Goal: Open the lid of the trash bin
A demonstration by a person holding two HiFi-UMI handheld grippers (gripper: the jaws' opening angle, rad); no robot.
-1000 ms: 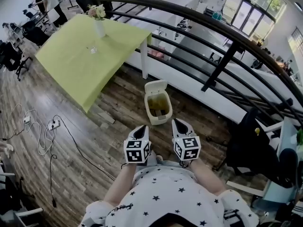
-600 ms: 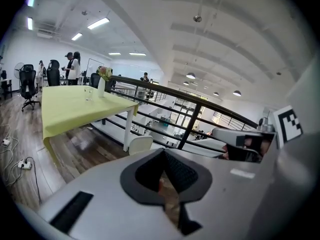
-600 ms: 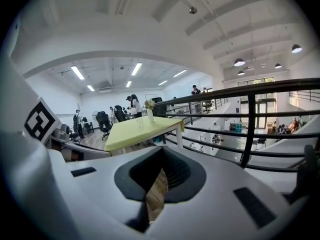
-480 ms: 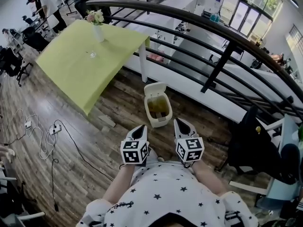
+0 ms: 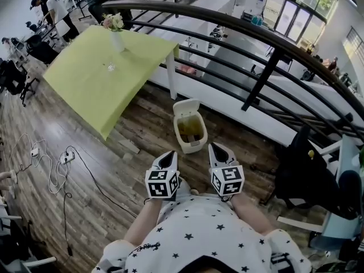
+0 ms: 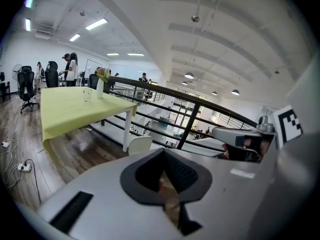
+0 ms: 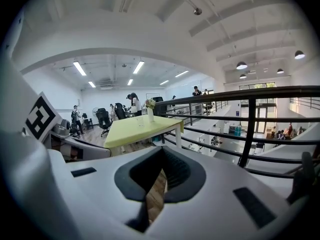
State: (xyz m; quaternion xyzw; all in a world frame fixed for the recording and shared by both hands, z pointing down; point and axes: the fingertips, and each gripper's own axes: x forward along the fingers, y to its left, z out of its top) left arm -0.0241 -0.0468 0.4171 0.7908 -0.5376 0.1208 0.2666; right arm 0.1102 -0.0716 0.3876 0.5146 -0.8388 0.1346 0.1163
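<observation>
The trash bin (image 5: 191, 147) stands on the wooden floor (image 5: 114, 164) near the green table (image 5: 96, 67), with its lid (image 5: 186, 106) tipped up at the back. Left gripper (image 5: 168, 158) and right gripper (image 5: 218, 151) hover side by side, short of the bin — both pressed together, pinching nothing.

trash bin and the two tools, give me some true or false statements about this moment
1. The trash bin has its lid raised. True.
2. The left tool grips the lid. False: it is held near the person's body, apart from the bin, shut on nothing.
3. The bin stands on the green table. False: it stands on the wooden floor beside it.
4. A vase of flowers stands on the table. True.
5. The right tool is shut and empty. True.
</observation>
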